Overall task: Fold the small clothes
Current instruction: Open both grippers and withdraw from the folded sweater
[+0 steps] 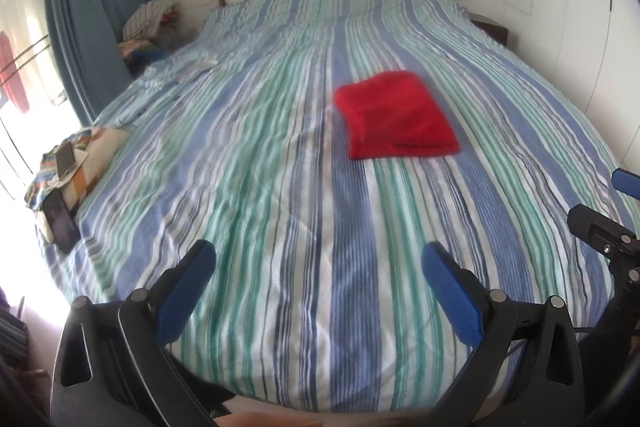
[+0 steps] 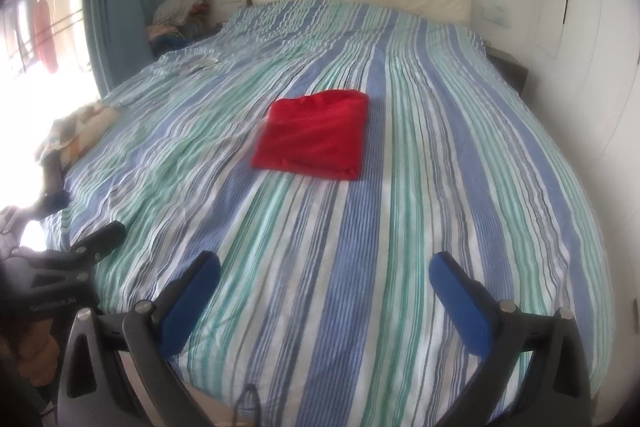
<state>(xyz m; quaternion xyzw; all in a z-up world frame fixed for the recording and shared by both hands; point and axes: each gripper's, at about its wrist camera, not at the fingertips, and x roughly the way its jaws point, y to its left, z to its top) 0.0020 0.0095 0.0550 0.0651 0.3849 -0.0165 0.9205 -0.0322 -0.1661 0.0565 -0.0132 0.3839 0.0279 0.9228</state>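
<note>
A red garment (image 1: 396, 117), folded into a soft flat rectangle, lies mid-bed on the striped, slightly rumpled cover (image 1: 280, 187) (blue, green, white). The left tool (image 1: 318, 259) and right tool (image 2: 325, 269) both gape wide, empty, near the bed's foot.

ahead of the blue-padded fingers (image 1: 188, 291), a plain red folded garment (image 1: 394, 115) lies on a bedcover (image 1: 280, 187) striped blue, green and white.

The left gripper (image 1: 318, 259) and the right gripper (image 2: 325, 269) are both held level with jaws spread wide, holding nothing; they appear to be side by side.
</note>
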